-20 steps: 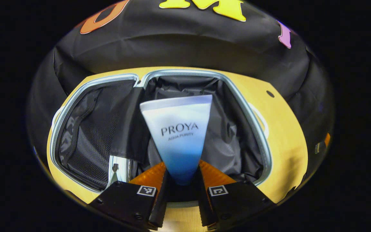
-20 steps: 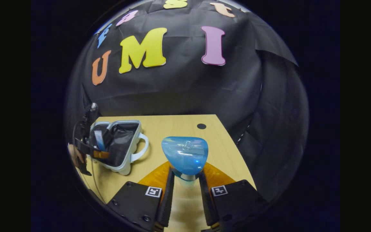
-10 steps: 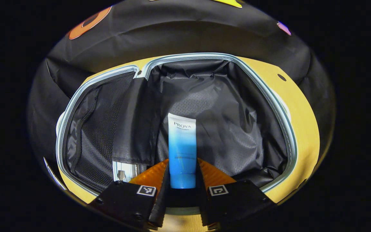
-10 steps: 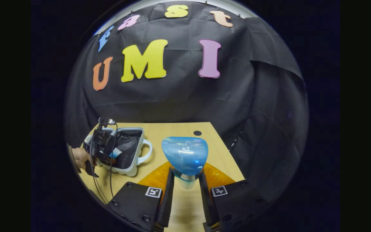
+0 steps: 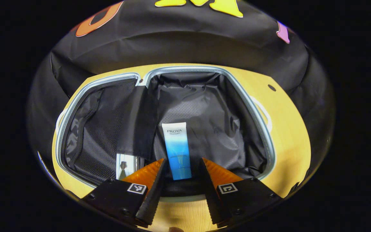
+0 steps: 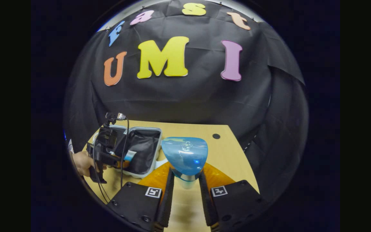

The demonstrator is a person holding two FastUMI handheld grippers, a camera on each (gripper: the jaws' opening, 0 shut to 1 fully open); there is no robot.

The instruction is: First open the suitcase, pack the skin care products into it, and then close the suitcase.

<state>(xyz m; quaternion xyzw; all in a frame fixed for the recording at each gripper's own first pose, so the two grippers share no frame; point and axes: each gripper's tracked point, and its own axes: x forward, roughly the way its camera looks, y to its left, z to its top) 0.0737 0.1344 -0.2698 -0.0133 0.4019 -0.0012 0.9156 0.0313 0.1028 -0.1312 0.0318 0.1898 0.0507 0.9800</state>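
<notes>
Light wood bench (image 5: 288,135) under me, with a small dark round hole (image 5: 271,87) near its far right part. Directly on the bench lies the open suitcase (image 5: 262,135), pale-rimmed, both halves flat, side handle toward the hole. From my right view, the suitcase (image 6: 155,151) sits on the bench's (image 6: 227,154) left part.

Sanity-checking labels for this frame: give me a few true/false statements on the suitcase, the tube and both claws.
1. The suitcase lies open on the table. True.
2. The left claw is clamped on the tube. False: its jaws stand open and the tube lies in the lined compartment.
3. The right claw grips a blue bottle. True.
4. The blue bottle is already inside the suitcase. False: it is held over the table, beside the case.
5. The tube lies in the mesh half. False: it is in the other half.
</notes>
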